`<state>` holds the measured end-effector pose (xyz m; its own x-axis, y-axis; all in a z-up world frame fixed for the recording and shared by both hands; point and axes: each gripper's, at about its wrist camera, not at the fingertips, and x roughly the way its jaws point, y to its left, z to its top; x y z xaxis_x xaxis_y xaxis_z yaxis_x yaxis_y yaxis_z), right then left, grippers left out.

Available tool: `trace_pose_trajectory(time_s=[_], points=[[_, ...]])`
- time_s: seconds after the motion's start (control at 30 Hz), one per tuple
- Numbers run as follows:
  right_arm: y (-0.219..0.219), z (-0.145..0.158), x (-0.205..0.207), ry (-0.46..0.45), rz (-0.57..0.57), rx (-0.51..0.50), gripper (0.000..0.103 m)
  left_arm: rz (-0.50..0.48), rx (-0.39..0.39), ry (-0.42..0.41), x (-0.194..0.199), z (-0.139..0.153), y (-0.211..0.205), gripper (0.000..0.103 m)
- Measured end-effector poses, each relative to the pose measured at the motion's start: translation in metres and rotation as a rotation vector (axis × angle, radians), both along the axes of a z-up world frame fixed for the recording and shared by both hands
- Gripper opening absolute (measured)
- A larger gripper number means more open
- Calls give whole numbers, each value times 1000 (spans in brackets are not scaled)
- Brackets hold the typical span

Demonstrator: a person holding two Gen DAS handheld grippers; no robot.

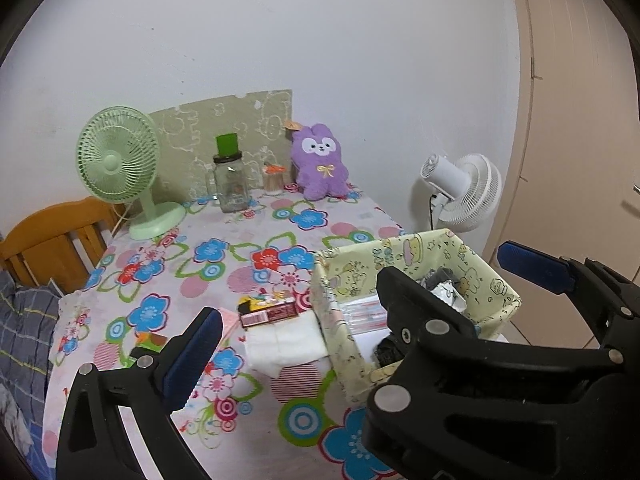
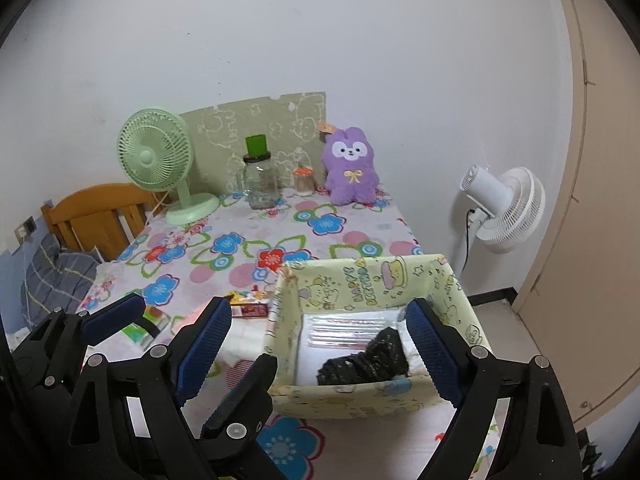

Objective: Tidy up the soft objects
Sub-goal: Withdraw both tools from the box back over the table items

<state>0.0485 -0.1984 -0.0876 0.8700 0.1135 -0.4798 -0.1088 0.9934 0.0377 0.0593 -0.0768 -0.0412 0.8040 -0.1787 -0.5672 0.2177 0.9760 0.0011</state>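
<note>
A purple plush rabbit point(image 1: 320, 164) point(image 2: 350, 172) sits upright at the table's far edge against the wall. Nearer stands a yellow cartoon-print box point(image 1: 340, 276) point(image 2: 360, 276) that holds a black crumpled bag point(image 2: 368, 360) and a clear packet point(image 2: 340, 332). A folded white cloth point(image 1: 284, 344) point(image 2: 244, 336) lies beside the box's left wall. My right gripper point(image 2: 318, 320) is open in front of the box, its blue pads touching nothing. My left gripper point(image 1: 316, 312) point(image 2: 192, 344) is open too, close on the left. The two grippers' fingers overlap in both views.
The floral tablecloth point(image 1: 240, 256) also carries a green fan point(image 1: 120, 168), a glass jar with a green lid point(image 1: 230, 188), a small toothpick jar point(image 1: 274, 180) and a red carton point(image 1: 268, 314). A white fan point(image 2: 504, 208) stands right of the table, wooden furniture point(image 2: 96, 216) and plaid bedding left.
</note>
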Motion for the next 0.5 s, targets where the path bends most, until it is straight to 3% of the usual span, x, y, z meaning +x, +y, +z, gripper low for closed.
trace_pose_trajectory(time_s=[0.5], points=[[42, 17, -13, -60, 23, -9, 103, 61, -2, -55, -14, 15, 47, 103]])
